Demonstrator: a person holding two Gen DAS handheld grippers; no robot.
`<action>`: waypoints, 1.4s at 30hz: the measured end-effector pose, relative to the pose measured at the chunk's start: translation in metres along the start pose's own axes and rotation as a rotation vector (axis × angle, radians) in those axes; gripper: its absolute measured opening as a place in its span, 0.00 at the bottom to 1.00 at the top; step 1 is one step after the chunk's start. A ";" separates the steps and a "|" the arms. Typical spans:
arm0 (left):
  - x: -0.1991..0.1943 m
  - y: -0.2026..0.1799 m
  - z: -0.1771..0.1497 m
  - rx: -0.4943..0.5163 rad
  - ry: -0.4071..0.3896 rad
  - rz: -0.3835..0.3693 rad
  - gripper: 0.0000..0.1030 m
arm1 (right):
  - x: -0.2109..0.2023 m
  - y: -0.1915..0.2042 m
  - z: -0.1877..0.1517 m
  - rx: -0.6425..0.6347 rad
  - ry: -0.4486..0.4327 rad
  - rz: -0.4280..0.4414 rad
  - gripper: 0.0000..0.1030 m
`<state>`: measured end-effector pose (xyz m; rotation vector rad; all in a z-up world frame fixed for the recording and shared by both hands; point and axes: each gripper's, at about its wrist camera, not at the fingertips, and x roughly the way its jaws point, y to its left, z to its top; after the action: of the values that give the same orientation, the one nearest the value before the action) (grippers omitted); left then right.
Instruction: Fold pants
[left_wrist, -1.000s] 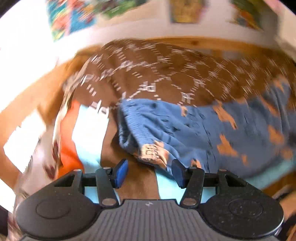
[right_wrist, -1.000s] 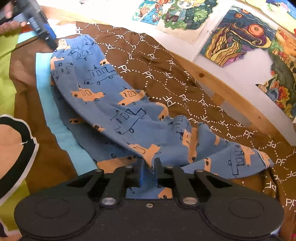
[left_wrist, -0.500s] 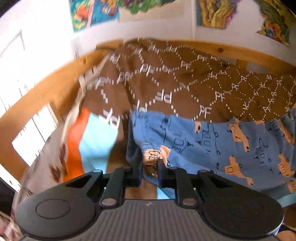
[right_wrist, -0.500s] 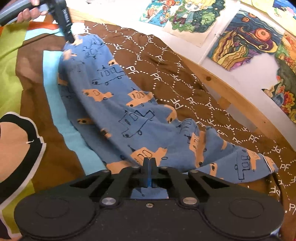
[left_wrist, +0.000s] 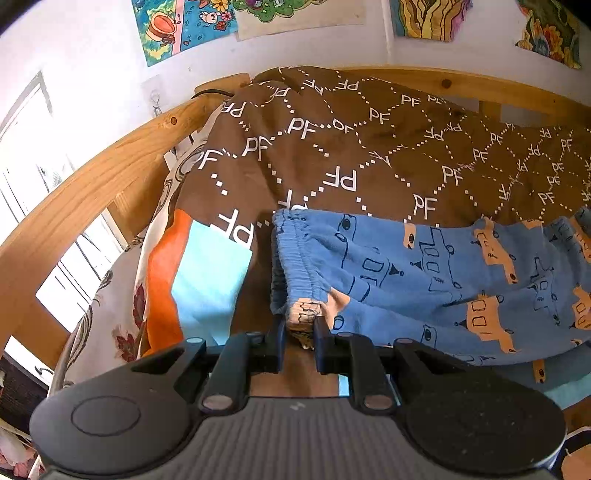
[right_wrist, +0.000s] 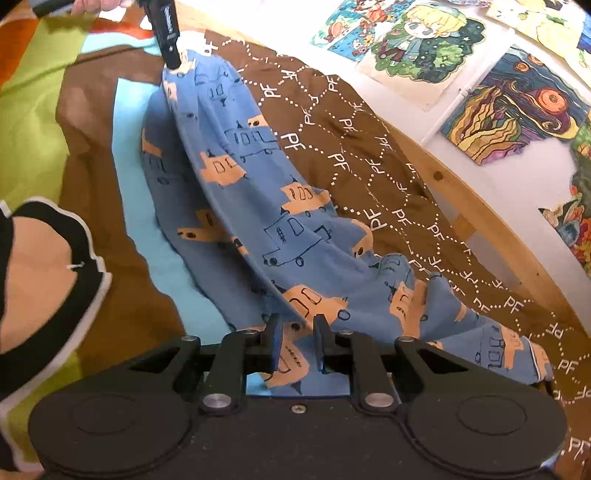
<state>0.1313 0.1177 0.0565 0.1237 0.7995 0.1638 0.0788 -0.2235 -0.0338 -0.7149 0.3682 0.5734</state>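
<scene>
Left hand-held gripper (left_wrist: 300, 328) pinches the pants (left_wrist: 424, 280) waistband; right hand-held gripper (right_wrist: 298, 332) is opening around fabric.

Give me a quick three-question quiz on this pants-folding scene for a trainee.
1. Which part of the pants does the left tool pinch? A waistband; B leg cuff; C pocket.
2. True or false: the pants are plain, with no print.
3. Fill in: the brown blanket bears the letters ___.
Key: 1 A; 2 false; 3 PF.
</scene>
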 end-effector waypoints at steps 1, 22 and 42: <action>0.000 -0.001 0.000 0.001 0.001 0.000 0.17 | 0.004 -0.001 0.002 0.002 0.004 -0.007 0.18; 0.019 -0.003 -0.007 0.032 0.019 0.057 0.22 | -0.005 0.020 0.007 -0.101 0.083 0.082 0.00; -0.017 -0.193 -0.020 0.450 -0.214 -0.408 1.00 | -0.078 -0.122 -0.071 0.808 0.150 -0.112 0.99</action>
<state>0.1241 -0.0734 0.0219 0.3911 0.6219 -0.4132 0.0832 -0.3765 0.0169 0.0038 0.6431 0.2238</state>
